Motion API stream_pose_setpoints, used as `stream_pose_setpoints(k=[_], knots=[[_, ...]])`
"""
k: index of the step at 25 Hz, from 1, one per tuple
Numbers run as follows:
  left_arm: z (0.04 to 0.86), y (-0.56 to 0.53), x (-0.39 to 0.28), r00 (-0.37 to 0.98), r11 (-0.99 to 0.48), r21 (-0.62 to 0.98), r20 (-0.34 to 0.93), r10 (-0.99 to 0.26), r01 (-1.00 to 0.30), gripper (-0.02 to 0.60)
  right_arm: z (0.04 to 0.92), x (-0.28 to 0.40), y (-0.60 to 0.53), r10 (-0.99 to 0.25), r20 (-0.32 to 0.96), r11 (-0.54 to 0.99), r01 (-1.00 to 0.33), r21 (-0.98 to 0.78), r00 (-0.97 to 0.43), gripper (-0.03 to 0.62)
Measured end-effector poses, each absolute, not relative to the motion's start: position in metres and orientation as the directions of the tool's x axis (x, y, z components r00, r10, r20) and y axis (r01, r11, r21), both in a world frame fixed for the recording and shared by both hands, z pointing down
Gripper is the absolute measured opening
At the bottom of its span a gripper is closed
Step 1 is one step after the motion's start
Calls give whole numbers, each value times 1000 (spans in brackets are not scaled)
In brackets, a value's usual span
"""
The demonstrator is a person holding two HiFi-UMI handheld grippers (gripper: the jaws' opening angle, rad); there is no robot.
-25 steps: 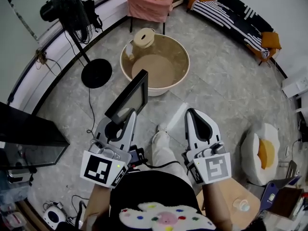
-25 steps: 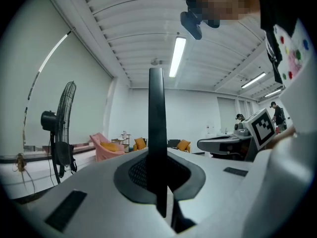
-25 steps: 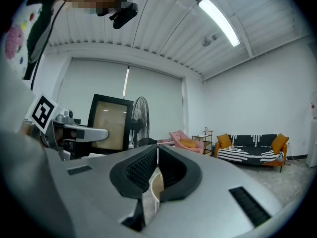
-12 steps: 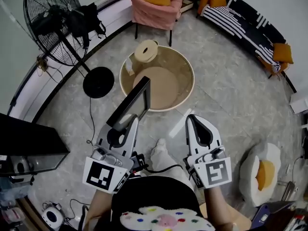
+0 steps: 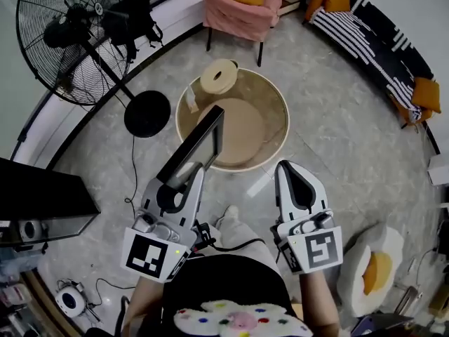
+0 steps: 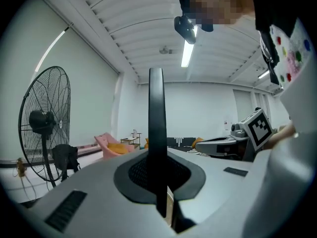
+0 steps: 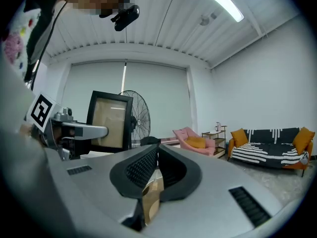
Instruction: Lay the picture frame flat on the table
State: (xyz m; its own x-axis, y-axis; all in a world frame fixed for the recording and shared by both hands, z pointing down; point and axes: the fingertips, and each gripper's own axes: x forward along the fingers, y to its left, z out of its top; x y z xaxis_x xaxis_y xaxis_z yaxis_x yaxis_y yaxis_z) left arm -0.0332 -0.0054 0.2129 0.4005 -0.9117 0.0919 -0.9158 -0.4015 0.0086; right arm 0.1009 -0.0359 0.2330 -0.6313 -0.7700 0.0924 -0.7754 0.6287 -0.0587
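Note:
The black picture frame [image 5: 198,147] is held in the air, tilted, over the near edge of the round beige table [image 5: 278,97]. My left gripper [image 5: 186,174] is shut on the frame's lower edge. In the left gripper view the frame [image 6: 156,118] stands edge-on between the pads. The right gripper view shows the frame's front [image 7: 110,120] with its tan insert. My right gripper [image 5: 294,170] hovers beside it over the floor, shut with nothing in it [image 7: 157,155]. A tan roll [image 5: 219,76] sits at the table's far rim.
A black standing fan [image 5: 70,41] with a round base [image 5: 147,113] stands left of the table. A pink armchair [image 5: 242,9] and a striped sofa [image 5: 365,34] are beyond. An egg-shaped cushion [image 5: 372,269] lies at right, a dark tabletop [image 5: 42,195] at left.
The view has moved forward: table and fan sit lower and nearer in the picture. Both grippers hold the same pose, the left still gripping the frame.

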Motion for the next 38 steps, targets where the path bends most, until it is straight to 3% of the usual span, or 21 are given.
stream_pose_setpoints(k=[14, 18, 21, 31, 32, 34, 38], knots=[[202, -54, -28, 483, -483, 16, 66, -873, -875, 23, 224, 95, -69, -796, 133, 593, -805, -25, -590, 35], [200, -62, -30, 507, -507, 15, 61, -860, -862, 23, 212, 88, -79, -816, 94, 572, -820, -15, -570, 35], [200, -66, -31, 519, -518, 21, 57, -853, -855, 23, 218, 85, -78, -801, 123, 591, -807, -2, -587, 35], [206, -67, -35, 580, -575, 71, 82, -811, -815, 23, 206, 53, -83, -731, 40, 681, -732, -32, -682, 41], [206, -66, -33, 590, -584, 86, 90, -802, -807, 23, 206, 51, -83, -719, 40, 693, -720, -38, -694, 50], [206, -64, -29, 613, -605, 97, 93, -785, -790, 23, 203, 45, -82, -694, 33, 718, -695, -33, -719, 146], [207, -60, -23, 660, -652, 105, 88, -746, -751, 23, 198, 31, -84, -664, 25, 747, -664, -29, -748, 155]])
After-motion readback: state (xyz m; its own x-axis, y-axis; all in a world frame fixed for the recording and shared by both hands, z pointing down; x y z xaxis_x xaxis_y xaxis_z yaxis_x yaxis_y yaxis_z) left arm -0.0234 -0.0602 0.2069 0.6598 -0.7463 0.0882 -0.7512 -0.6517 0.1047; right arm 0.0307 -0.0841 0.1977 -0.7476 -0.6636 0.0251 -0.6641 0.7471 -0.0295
